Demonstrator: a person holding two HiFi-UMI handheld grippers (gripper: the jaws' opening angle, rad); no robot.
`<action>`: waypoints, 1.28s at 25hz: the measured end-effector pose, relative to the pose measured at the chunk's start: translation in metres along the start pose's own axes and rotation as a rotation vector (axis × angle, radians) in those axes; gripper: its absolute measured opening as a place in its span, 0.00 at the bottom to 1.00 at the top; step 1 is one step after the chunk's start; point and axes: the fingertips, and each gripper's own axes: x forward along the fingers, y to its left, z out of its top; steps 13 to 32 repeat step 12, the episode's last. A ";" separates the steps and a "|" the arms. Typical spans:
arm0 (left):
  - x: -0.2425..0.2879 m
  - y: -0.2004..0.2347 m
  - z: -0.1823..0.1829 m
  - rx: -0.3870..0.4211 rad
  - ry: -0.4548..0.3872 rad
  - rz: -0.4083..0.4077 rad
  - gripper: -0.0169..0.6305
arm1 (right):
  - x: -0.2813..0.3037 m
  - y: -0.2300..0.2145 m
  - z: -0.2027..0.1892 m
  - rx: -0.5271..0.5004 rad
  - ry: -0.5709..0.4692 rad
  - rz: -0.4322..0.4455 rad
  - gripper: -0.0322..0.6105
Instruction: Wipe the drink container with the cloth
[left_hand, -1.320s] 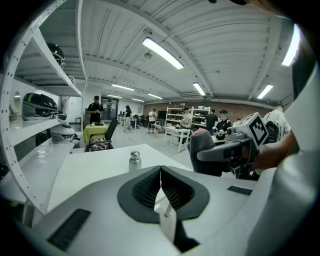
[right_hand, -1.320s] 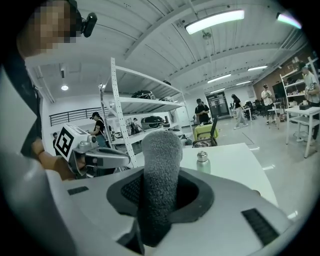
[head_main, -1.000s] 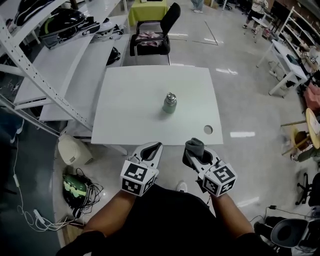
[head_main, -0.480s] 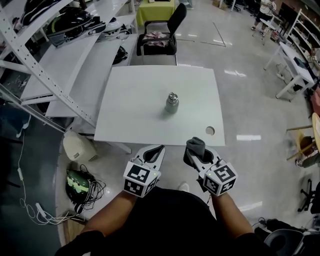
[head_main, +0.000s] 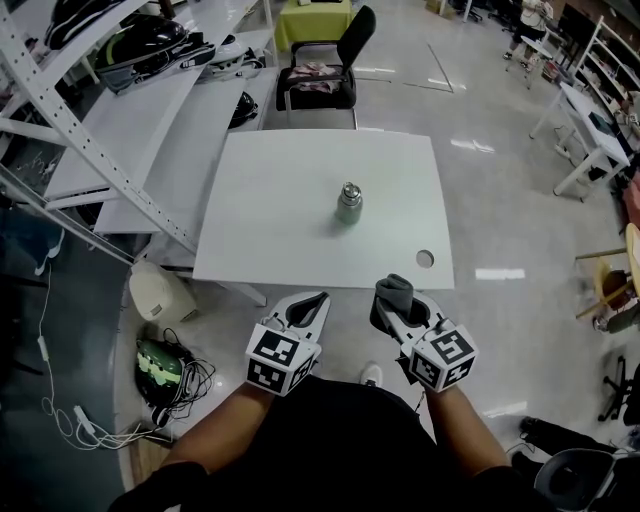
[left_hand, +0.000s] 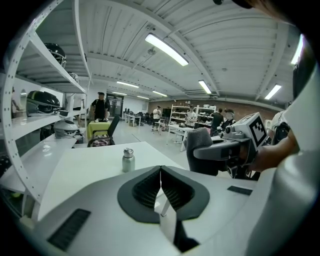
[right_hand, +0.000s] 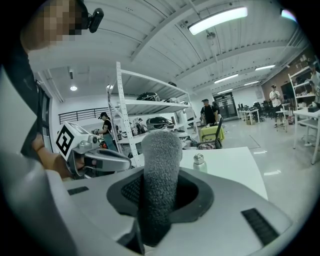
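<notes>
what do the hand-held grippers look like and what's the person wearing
Both the left hand-held gripper and the right hand-held gripper have light grey, wedge-shaped shells, dark ribbed pads and a white cube with black square markers at the rear. The person wears a black top.

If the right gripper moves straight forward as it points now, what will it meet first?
Probably the metal bottle on the white table, touched first by the grey cloth in the right gripper. The bottle stands slightly right of that line, so it may pass beside.
</notes>
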 end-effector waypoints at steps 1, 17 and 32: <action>-0.001 0.000 0.000 0.000 -0.001 -0.001 0.05 | 0.000 0.000 0.000 0.000 0.002 -0.001 0.23; -0.003 -0.001 0.004 0.001 -0.008 -0.002 0.05 | 0.000 0.003 0.001 -0.002 0.002 0.003 0.23; -0.003 -0.001 0.004 0.001 -0.008 -0.002 0.05 | 0.000 0.003 0.001 -0.002 0.002 0.003 0.23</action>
